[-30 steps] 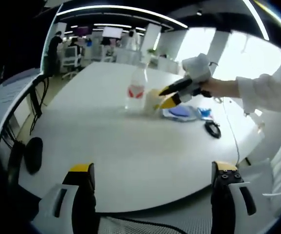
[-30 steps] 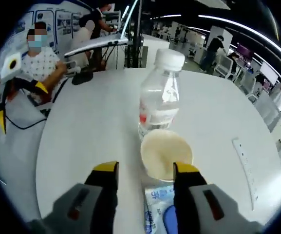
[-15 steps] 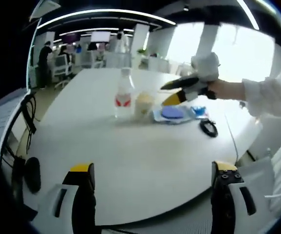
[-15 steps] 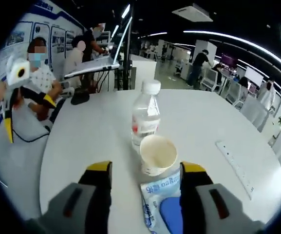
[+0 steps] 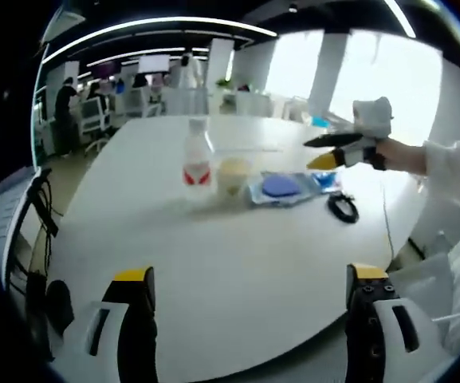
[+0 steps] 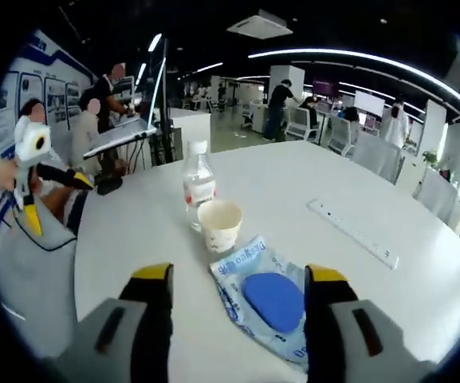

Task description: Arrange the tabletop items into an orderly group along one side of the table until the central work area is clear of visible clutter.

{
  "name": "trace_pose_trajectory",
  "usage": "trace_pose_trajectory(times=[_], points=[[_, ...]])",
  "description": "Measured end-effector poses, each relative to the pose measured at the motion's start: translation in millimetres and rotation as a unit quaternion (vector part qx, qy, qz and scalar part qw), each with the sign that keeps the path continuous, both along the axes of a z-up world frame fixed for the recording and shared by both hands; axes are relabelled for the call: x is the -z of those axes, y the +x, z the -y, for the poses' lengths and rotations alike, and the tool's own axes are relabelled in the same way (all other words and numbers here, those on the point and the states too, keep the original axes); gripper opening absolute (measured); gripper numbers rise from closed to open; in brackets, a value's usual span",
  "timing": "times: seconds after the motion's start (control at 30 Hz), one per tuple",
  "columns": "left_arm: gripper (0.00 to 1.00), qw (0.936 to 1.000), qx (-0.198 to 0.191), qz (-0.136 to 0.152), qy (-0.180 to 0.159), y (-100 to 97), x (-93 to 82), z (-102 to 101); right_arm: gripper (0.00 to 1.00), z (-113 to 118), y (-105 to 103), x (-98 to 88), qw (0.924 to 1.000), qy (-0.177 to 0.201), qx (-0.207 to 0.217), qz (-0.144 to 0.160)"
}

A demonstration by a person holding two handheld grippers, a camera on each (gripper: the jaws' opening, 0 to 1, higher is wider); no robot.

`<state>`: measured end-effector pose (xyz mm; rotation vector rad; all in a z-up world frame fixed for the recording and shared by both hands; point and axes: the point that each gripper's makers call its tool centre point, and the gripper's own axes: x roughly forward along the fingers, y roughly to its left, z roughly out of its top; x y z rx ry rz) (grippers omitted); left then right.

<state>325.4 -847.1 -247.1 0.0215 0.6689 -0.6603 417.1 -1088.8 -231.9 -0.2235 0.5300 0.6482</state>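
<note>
A clear water bottle (image 5: 197,159) with a red label stands on the white table (image 5: 214,255). A paper cup (image 5: 232,174) stands right beside it, and a blue packet (image 5: 281,187) lies flat next to the cup. My right gripper (image 5: 319,152) hovers open past the packet, held by a white-sleeved arm. My left gripper (image 5: 250,279) is open over the near table edge, far from the items. In the right gripper view the bottle (image 6: 198,185), cup (image 6: 220,226) and packet (image 6: 265,299) lie ahead of my open right gripper (image 6: 239,279). The left gripper (image 6: 54,201) shows at the left edge.
A black coiled cable (image 5: 344,209) lies right of the packet. A long white power strip (image 6: 353,233) lies farther across the table. People sit and stand beyond the table's left side, with chairs and desks behind.
The right gripper has drawn back from the cup and its jaws stand wider. The cup stays beside the bottle. Both cameras have pulled away from the items.
</note>
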Motion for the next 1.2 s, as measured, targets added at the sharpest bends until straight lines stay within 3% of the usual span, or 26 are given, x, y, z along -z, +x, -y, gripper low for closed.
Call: trace_pose_trajectory(times=[0.17,0.33,0.53,0.93,1.2], points=[[0.96,1.0,0.004,0.005,0.003,7.1,-2.6,2.9,0.7,36.7,-28.1,1.7,0.9986,0.004,0.053,-0.001],[0.96,0.9999,0.01,0.006,0.005,13.7,-4.0,6.1,0.72,79.3,-61.9,9.9,0.9919,0.029,0.123,-0.015],[0.97,0.9996,0.024,0.007,0.012,20.8,-5.9,8.9,0.72,117.2,-89.3,12.4,0.9851,0.033,0.167,-0.02],[0.97,0.9981,0.054,-0.003,0.03,26.5,1.4,13.2,0.71,165.5,-131.1,10.6,0.9707,0.047,0.235,-0.015],[0.97,0.9974,0.066,-0.005,0.03,25.8,2.6,25.1,0.71,185.9,-163.4,24.0,0.964,0.042,0.261,-0.031]])
